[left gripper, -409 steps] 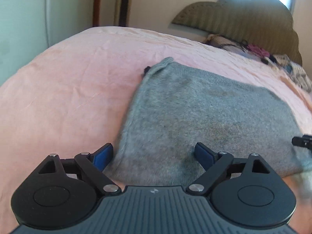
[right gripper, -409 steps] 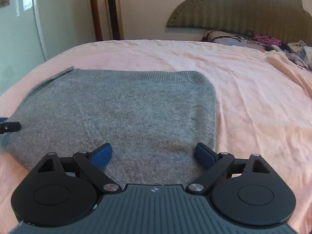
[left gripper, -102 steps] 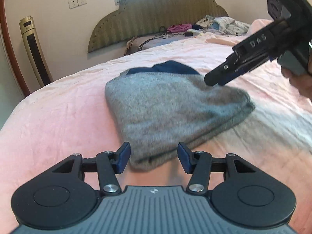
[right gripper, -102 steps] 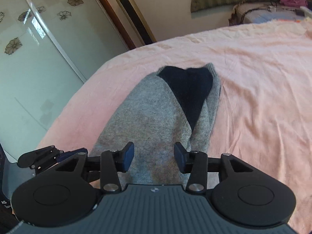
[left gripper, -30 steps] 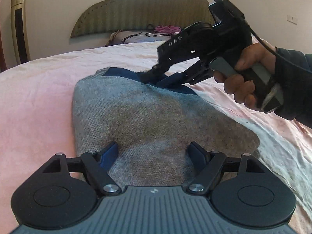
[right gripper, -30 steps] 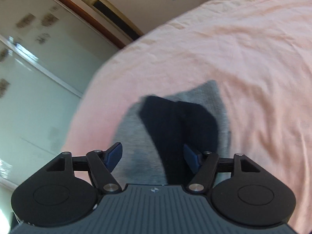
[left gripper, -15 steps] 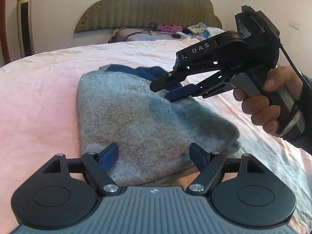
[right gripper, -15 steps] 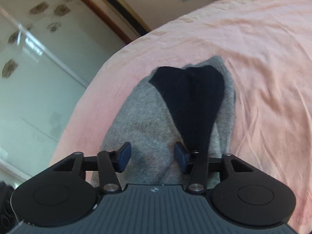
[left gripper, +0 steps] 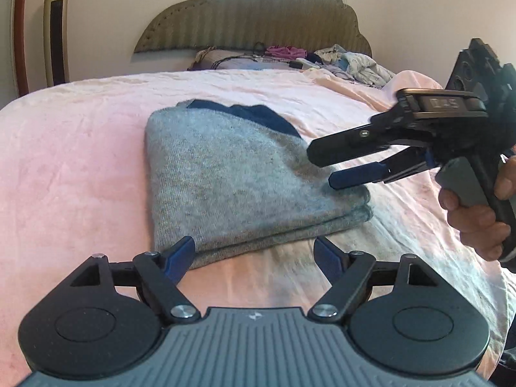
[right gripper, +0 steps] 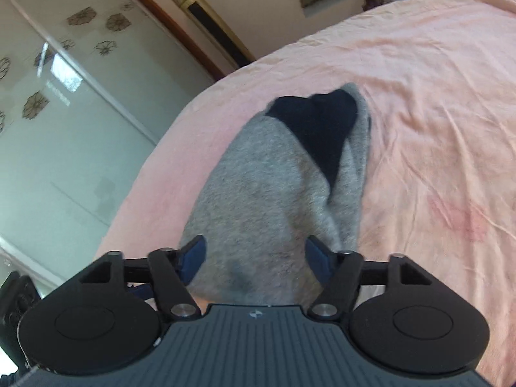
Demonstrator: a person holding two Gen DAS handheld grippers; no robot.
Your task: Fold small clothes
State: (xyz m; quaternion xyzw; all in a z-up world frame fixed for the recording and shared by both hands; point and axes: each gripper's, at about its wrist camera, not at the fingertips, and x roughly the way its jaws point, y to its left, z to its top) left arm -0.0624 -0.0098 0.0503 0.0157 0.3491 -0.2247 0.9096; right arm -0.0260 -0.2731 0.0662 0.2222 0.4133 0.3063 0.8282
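Observation:
A grey knit sweater [left gripper: 232,174] with a dark navy part [left gripper: 258,114] at its far end lies folded in layers on the pink bed sheet [left gripper: 71,167]. My left gripper [left gripper: 254,253] is open and empty, just short of the sweater's near edge. My right gripper [left gripper: 325,167] is open, hovering just above the sweater's right corner, held by a hand [left gripper: 477,222]. In the right wrist view the right gripper [right gripper: 256,253] is open over the sweater [right gripper: 271,193], with the navy part [right gripper: 319,122] beyond.
A padded headboard [left gripper: 258,22] and a heap of loose clothes [left gripper: 348,61] are at the far end of the bed. A gold tower unit [left gripper: 56,32] stands at the left wall. A glass wardrobe door [right gripper: 58,122] is beside the bed.
The right gripper has lifted off the sweater and drawn back to the right, its jaws wider. The left gripper has backed away from the sweater's near edge. The sweater lies flatter.

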